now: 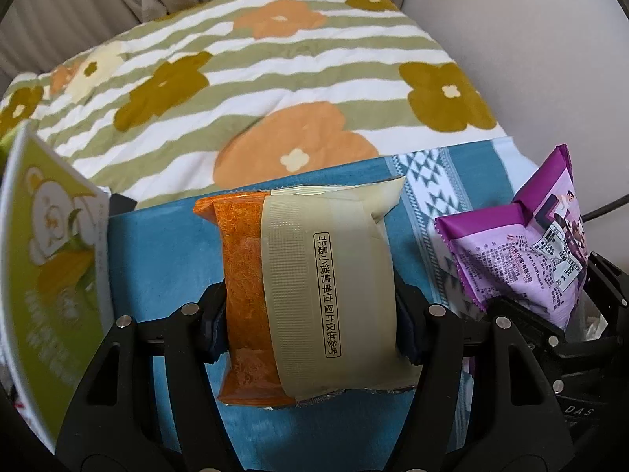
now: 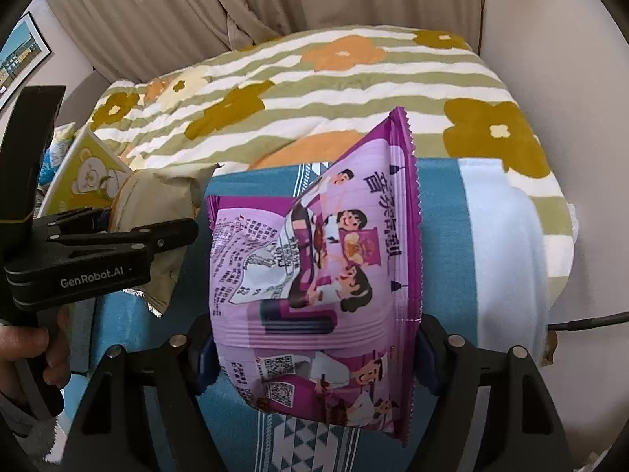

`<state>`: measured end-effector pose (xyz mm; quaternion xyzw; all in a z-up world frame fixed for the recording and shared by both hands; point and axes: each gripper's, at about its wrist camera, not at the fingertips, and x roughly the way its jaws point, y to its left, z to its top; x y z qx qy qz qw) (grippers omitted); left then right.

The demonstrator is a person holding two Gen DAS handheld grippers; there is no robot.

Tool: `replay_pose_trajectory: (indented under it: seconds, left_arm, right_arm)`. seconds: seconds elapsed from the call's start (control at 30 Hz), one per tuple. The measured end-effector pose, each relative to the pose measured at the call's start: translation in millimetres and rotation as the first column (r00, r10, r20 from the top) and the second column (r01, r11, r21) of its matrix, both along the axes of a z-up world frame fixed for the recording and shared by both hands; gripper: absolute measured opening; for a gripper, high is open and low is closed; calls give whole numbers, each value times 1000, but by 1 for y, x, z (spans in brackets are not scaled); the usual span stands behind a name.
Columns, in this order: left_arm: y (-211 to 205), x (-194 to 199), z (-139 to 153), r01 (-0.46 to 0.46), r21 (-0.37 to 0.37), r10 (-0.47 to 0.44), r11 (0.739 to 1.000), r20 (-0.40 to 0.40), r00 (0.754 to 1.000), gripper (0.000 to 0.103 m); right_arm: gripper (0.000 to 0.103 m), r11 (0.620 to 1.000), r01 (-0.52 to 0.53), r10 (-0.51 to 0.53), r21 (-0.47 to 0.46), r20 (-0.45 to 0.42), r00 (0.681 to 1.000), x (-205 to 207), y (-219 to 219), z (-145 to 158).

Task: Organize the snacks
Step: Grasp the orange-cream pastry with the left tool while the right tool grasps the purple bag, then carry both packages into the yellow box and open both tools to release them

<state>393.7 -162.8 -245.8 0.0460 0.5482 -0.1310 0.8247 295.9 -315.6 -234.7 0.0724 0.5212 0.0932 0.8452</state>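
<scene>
Inspector: State of the tongs?
Me: My left tongs [image 1: 310,314] clamp the orange packet [image 1: 306,295], right tongs [image 2: 314,354] the purple packet [image 2: 326,295], above the blue cloth [image 1: 165,251]. Light, soft, crinkly; gripped mid-body

Open flowered blanket [image 1: 275,78] ahead, soft and bare. Green box [image 1: 51,267] close on the left. Wall [image 1: 530,59] blocking the right.

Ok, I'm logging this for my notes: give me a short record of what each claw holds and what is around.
left claw: shut on orange and beige snack pack
right claw: shut on purple snack pack
surface below: blue patterned cloth
behind: floral striped blanket
far left: green bear-print box, contents not visible
</scene>
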Motion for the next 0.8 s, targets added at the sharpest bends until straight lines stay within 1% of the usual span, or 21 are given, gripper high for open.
replay_pose_trajectory:
  seconds: [0.13,0.23,0.4,0.47,0.53,0.63,0.7,0.8]
  left_arm:
    - [1,-20,27,3,-17,-2,1000,42,999,62]
    - [4,-41,53,4,-38,-1,999,82,997,62]
    - [20,-84,102,1,-71,10,997,151,988,62]
    - [30,-101,121,-3,-89,17,996,155,988,62]
    - [45,-117,140,-13,-112,32,994,163,986,62]
    - [70,-140,168,-50,-106,70,993,202,977,62]
    - [88,-150,180,-82,-93,101,992,225,969,62]
    - [121,-162,191,-120,-103,142,987,241,960,62]
  right_arm:
    - [73,1000,15,-15,1,35,999,-16,-1,21]
    - [73,1000,27,-26,-3,65,998,-33,-2,42]
    - [73,1000,27,-26,-2,137,990,-67,6,86]
    - [73,1000,3,-1,-12,170,985,-79,13,106]
    - [73,1000,-18,22,-24,190,982,-89,21,120]
    - [73,997,-72,72,-11,218,973,-102,37,142]
    - [73,993,-114,115,-19,248,962,-108,53,157]
    - [73,989,-149,146,-12,280,949,-111,76,173]
